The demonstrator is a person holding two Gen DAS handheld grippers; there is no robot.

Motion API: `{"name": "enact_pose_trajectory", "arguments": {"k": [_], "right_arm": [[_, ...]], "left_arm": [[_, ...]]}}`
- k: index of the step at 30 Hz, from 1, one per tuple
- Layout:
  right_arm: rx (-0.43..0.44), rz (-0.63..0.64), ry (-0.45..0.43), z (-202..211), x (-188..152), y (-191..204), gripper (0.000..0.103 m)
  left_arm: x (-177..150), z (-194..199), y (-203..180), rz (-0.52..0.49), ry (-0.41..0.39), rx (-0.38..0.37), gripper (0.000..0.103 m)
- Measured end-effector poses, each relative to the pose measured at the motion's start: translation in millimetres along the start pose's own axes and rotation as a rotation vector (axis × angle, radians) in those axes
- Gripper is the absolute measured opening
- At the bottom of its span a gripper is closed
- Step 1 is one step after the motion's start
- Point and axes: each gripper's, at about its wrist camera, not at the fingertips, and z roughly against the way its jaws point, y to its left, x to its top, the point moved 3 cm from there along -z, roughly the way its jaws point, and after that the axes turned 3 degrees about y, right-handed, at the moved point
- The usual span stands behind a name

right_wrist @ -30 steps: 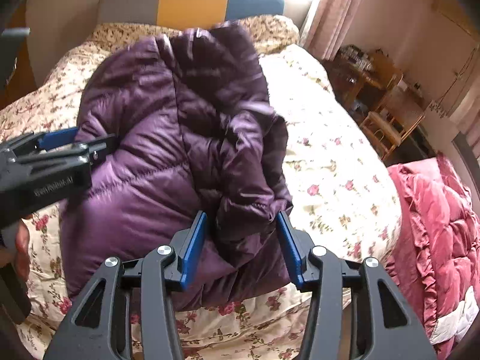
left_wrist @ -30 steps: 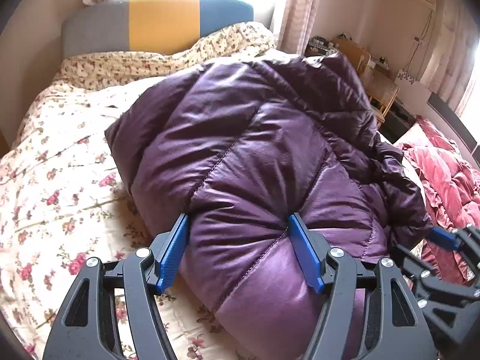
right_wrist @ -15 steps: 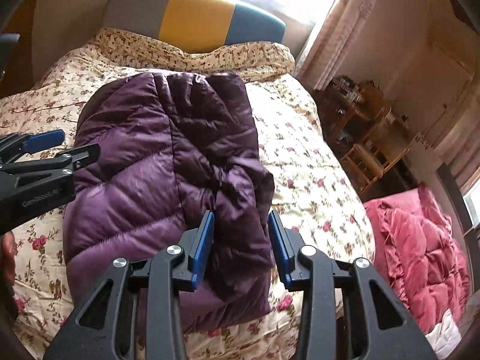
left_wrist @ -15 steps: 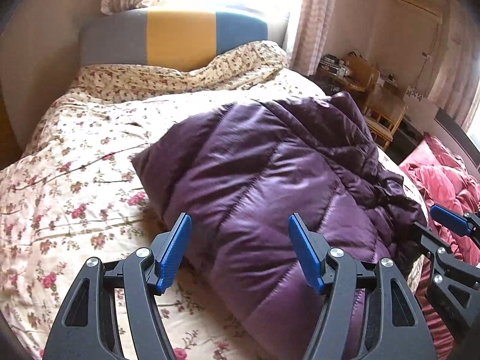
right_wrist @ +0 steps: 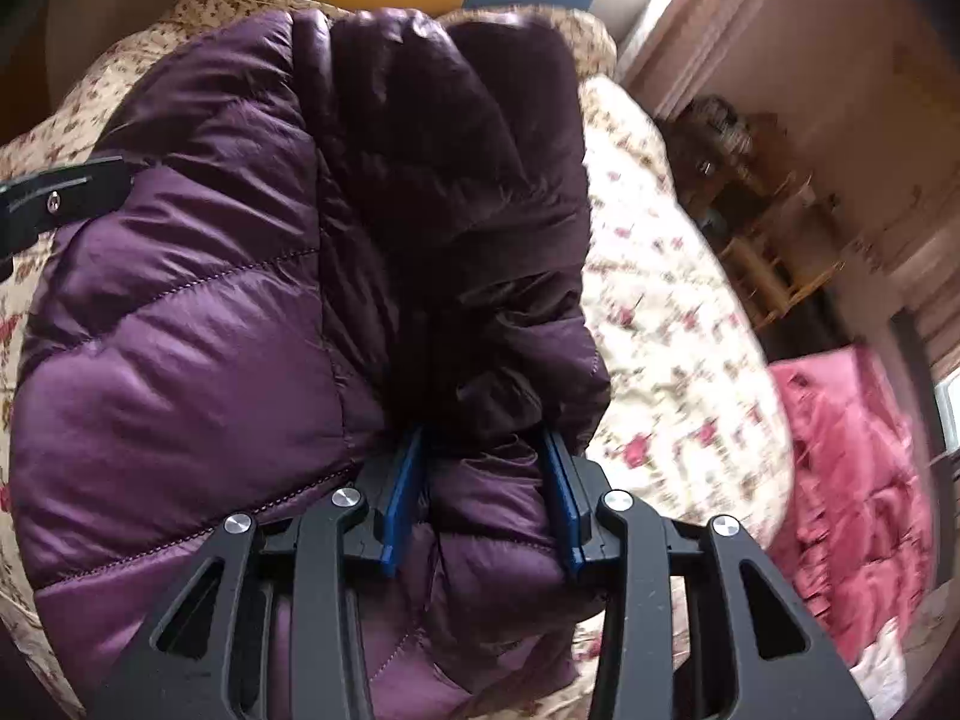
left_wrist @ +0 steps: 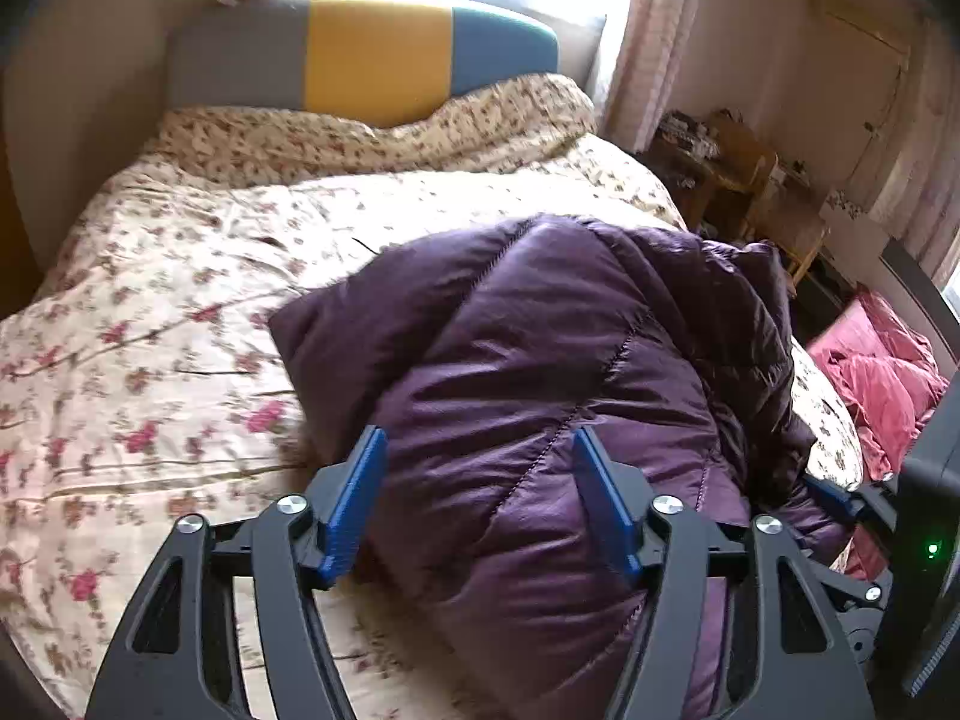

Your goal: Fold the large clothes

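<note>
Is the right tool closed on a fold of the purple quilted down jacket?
Yes: the right tool has both blue pads pressed into a bunched fold of the purple quilted down jacket.

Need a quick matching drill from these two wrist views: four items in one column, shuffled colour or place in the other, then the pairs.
Items:
1. puffer jacket
2. headboard middle panel
3. ruffled bedding
4. bedspread

Descriptions:
A. pink-red, beside the bed
B. cream with small flowers
C. purple, quilted, lying on the bed
D. yellow, between a grey and a blue panel

Pairs: 1-C, 2-D, 3-A, 4-B
</note>
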Motion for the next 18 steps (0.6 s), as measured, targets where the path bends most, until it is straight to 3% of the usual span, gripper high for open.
{"name": "enact_pose_trajectory", "arguments": {"k": [10, 18], "right_arm": [[0.095, -0.039, 0.014, -32, -11, -14, 0.036], [0.071, -0.025, -0.011, -13, 5, -17, 0.038]], "left_arm": [[-13, -44, -26, -0.052, 0.070, 0.004, 0.063], [-10, -46, -23, -0.044, 0.073, 0.007, 0.063]]}}
